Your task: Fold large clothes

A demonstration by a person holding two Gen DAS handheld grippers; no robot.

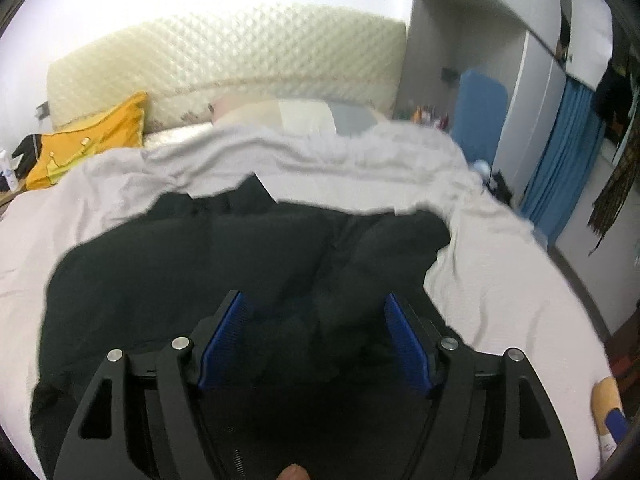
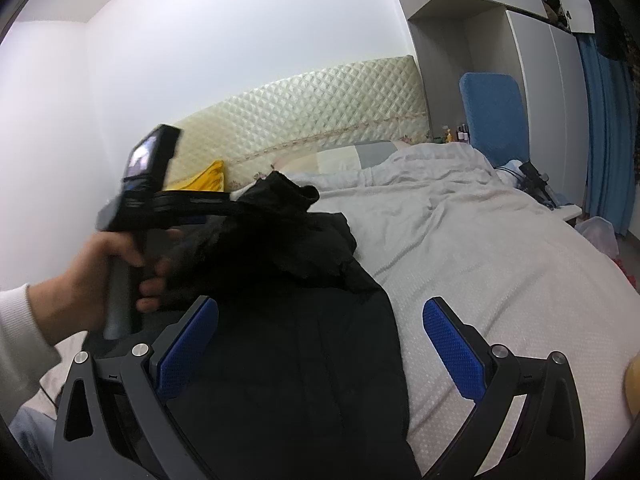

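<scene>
Two tongs hang over the black garment on the bed: left tongs gaping, right tongs gaping too, both gripping nothing

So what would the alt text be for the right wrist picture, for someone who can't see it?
A black garment lies on a bed with a pale cover, between the open blue-padded right gripper in the foreground. To the left, a hand holds the left gripper, its tip at a raised bunch of the black fabric.

Black claw frames, blue ribbed pads, silver screws, white knit sleeve, bare hand
</scene>
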